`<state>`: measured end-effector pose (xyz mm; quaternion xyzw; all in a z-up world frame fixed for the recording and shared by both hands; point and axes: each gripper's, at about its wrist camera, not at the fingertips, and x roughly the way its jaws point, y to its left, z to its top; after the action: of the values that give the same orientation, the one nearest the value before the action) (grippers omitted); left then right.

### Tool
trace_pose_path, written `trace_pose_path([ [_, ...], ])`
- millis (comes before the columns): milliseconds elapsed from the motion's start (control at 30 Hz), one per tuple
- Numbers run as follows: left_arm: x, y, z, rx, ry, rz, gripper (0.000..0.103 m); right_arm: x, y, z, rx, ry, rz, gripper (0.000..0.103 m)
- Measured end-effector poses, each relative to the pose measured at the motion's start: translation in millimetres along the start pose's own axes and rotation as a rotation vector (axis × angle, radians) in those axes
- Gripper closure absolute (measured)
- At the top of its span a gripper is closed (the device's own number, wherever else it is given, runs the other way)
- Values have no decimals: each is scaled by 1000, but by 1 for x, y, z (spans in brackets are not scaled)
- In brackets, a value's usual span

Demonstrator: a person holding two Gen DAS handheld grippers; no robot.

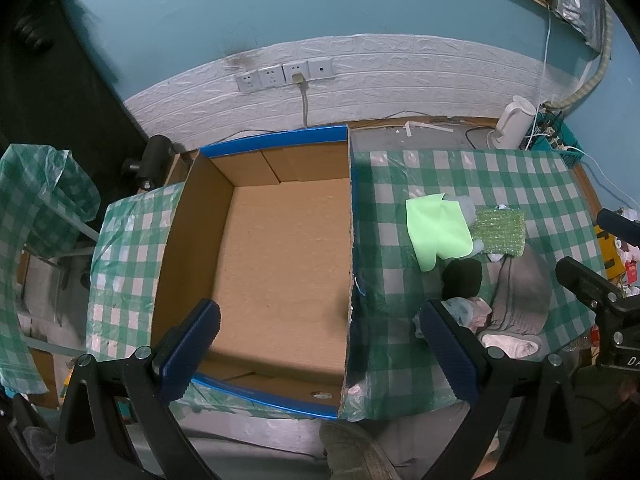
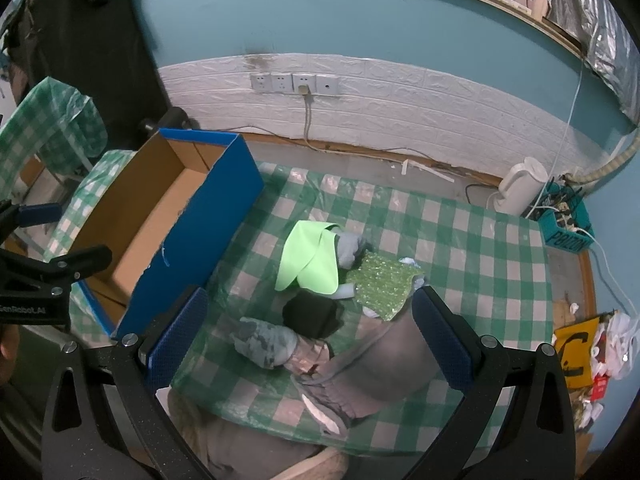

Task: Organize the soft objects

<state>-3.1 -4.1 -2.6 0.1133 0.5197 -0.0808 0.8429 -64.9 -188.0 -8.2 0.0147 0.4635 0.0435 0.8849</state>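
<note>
While both tools hang with jaws wide and hold nothing, the right gripper (image 2: 308, 340) is above the heap of soft things on the checked cloth (image 2: 460, 240): a grey garment (image 2: 384, 364) nearest, then a black piece (image 2: 312, 316), then a bright green cloth (image 2: 308, 260) beside a sparkly green pad (image 2: 384, 284). I think overlapping pieces may drag together when one is lifted. Further left, under the left gripper (image 1: 320, 344), the cardboard box (image 1: 280, 248) contains nothing.
</note>
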Motion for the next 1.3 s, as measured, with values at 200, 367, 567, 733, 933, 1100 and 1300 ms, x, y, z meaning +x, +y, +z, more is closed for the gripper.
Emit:
trace_pose_path([
  [200,0,0,-1,1,-1,1,2,0,-2,-1,-1,0,-3,2],
  [367,0,0,-1,5,4,-1,2,0,-2,-2,3,2,-7,2],
  [567,5,-7,-4,41,1,19,2,2,-5,-5,-4,1,-25,2],
  [733,8,-11,-3,51,5,23,2,3,-5,-5,-6,3,-29,2],
  [933,12,-15,-4,51,14,20,2,6,-9,-7,-3,10,-48,2],
  [1100,29,-31,-7,83,37,33,2,23,-28,-12,55,85,-67,2],
  [1300,50,-50,-10,117,91,7,2,39,-51,-24,148,169,-75,2],
])
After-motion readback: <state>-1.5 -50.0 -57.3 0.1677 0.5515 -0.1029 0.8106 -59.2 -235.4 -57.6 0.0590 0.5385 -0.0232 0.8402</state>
